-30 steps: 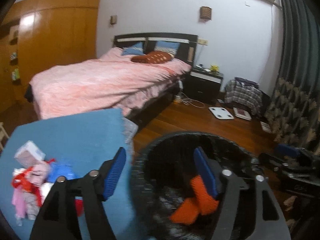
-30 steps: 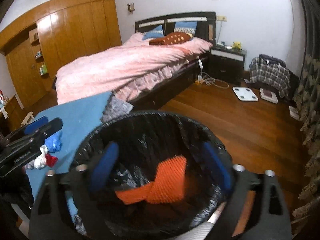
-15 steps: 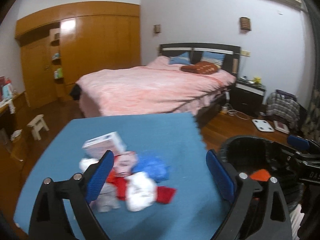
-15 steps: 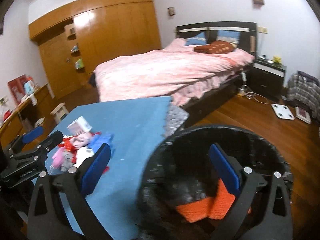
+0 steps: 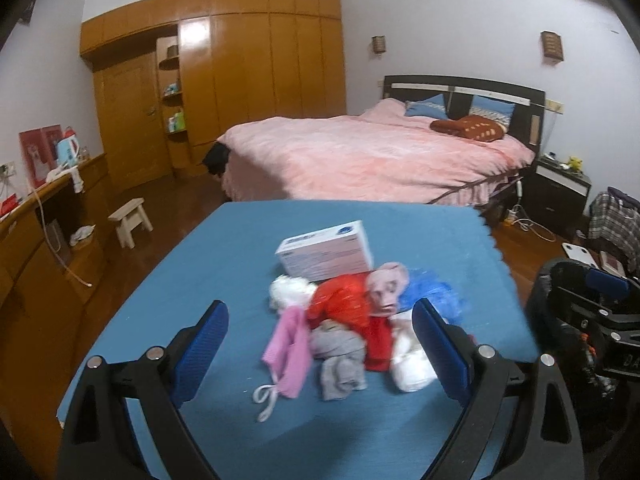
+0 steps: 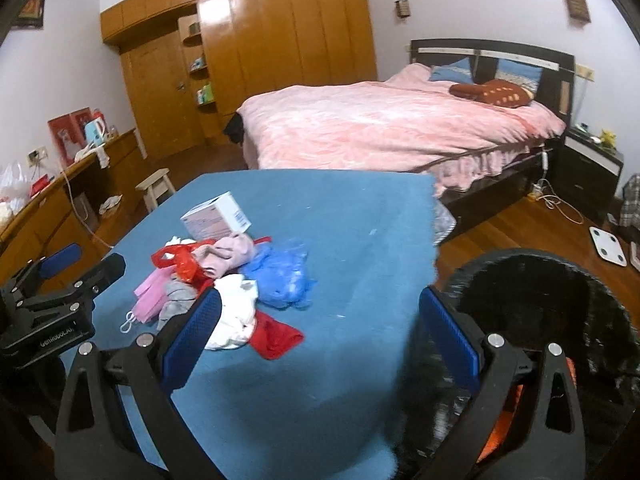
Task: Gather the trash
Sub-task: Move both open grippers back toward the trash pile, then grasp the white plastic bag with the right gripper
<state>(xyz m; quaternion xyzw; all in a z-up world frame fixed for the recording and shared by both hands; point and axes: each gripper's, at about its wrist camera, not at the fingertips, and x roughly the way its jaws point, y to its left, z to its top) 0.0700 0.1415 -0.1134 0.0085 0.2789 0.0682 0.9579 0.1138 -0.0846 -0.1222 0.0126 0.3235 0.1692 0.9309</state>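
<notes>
The left gripper [image 5: 320,344] is held released and empty above the near edge of the blue table [image 5: 248,240], its pads spread to either side of the trash pile [image 5: 344,320]; the right gripper [image 6: 320,340] is likewise spread wide and grasps nothing, set just right of the pile and beside the black-lined bin [image 6: 560,280], which stands off the table's right edge; the pile is made up of a grey rag [image 5: 340,356], pink cloth [image 5: 290,354], red plastic [image 5: 344,304], blue bag [image 6: 280,276] and white wad [image 5: 408,360], with a white box [image 5: 326,252] just behind it; all seem light, soft and crushable, the plastics probably slippery; a bunched fold near the pile's front is judged the best hold, the stiff box better pinched across its narrow faces.
</notes>
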